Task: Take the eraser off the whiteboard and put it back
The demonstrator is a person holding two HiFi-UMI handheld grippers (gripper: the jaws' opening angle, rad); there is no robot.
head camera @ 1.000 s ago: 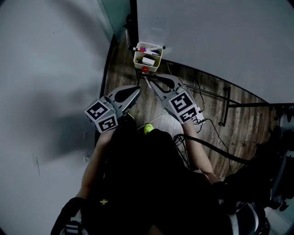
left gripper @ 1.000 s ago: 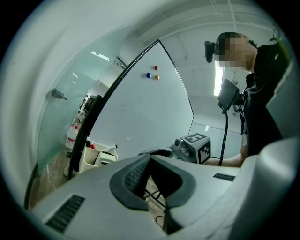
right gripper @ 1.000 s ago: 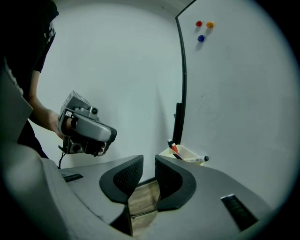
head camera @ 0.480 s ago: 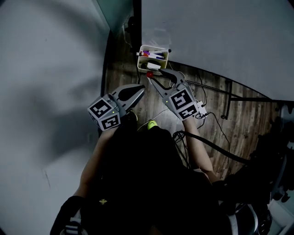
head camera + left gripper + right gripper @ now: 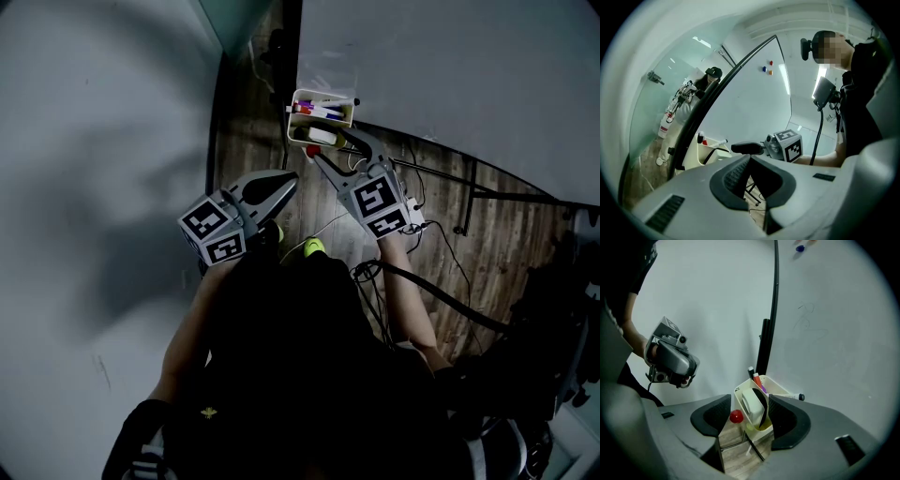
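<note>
The right tool stood wide and empty, its jaws just opened. The eraser sat upright in the tray, between the jaw tips. The put-back looked finished; next, draw the tool straight back.

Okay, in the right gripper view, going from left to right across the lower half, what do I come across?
left gripper → small red ball → eraser, standing on edge in the bin → marker lying across the bin's right rim
</note>
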